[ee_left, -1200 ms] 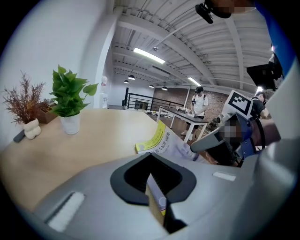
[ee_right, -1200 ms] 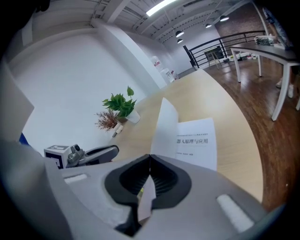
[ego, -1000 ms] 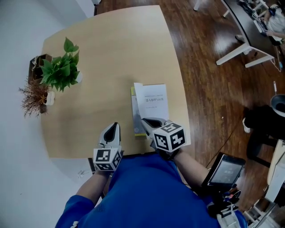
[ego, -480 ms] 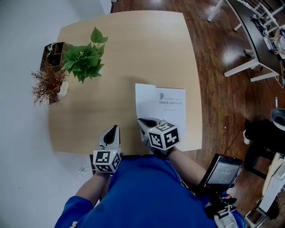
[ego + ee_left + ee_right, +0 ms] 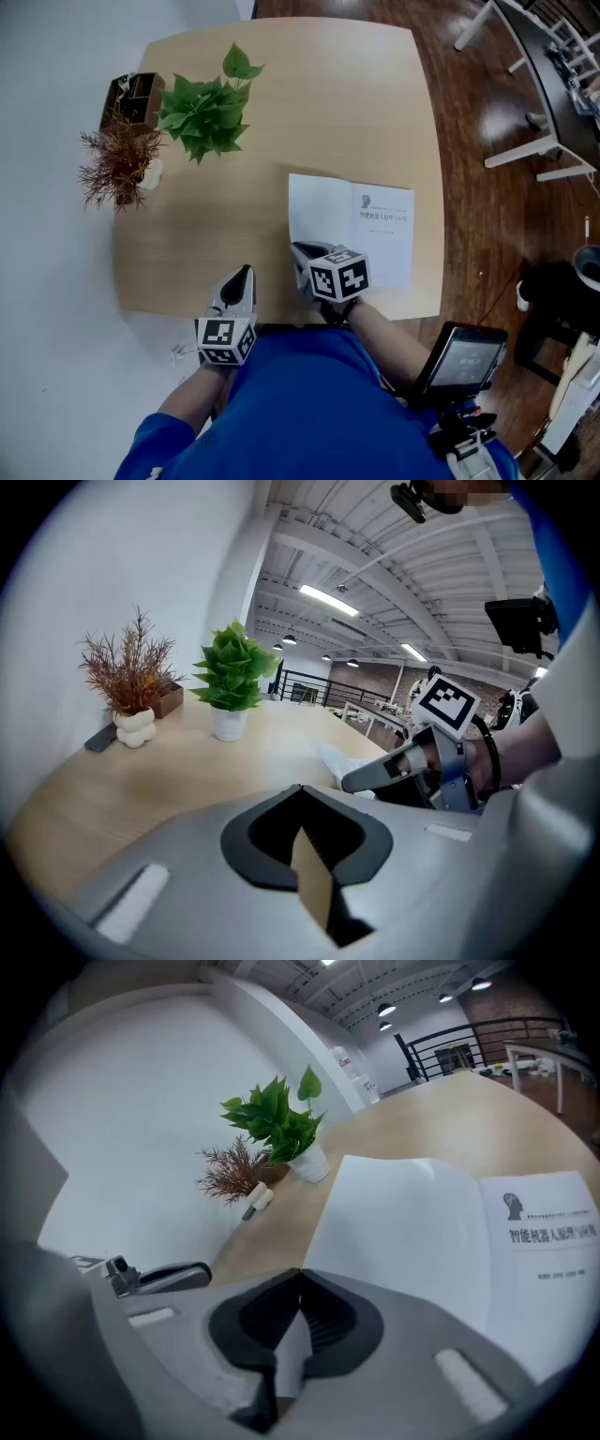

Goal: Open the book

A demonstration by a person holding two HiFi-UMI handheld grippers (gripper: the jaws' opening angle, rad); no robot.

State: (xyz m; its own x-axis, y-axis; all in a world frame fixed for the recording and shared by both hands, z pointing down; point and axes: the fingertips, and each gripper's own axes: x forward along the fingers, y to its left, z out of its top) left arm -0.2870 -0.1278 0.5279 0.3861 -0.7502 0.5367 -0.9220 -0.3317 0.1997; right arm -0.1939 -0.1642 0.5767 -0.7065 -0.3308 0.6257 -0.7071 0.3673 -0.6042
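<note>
- Since the book (image 5: pixel 375 234) already lies open and flat on the right half of the table (image 5: pixel 281 112), I judge the opening itself done. What remains for me is getting clear of it.
- Its spread runs across my front, left to right. The fold points away from me, with a blank leaf on the left and a printed title page on the right.
- My right gripper (image 5: pixel 302 253) is the nearer one, sitting over the near left corner of the blank leaf, so the book lies ahead and to its right.
- Its jaws are drawn together. A pale strip shows between them, and I cannot tell whether that is paper pinched or only seen through the gap.
- My left gripper (image 5: pixel 242 275) rests at the table's near edge, left of the book and apart from it, jaws together on nothing.
</note>
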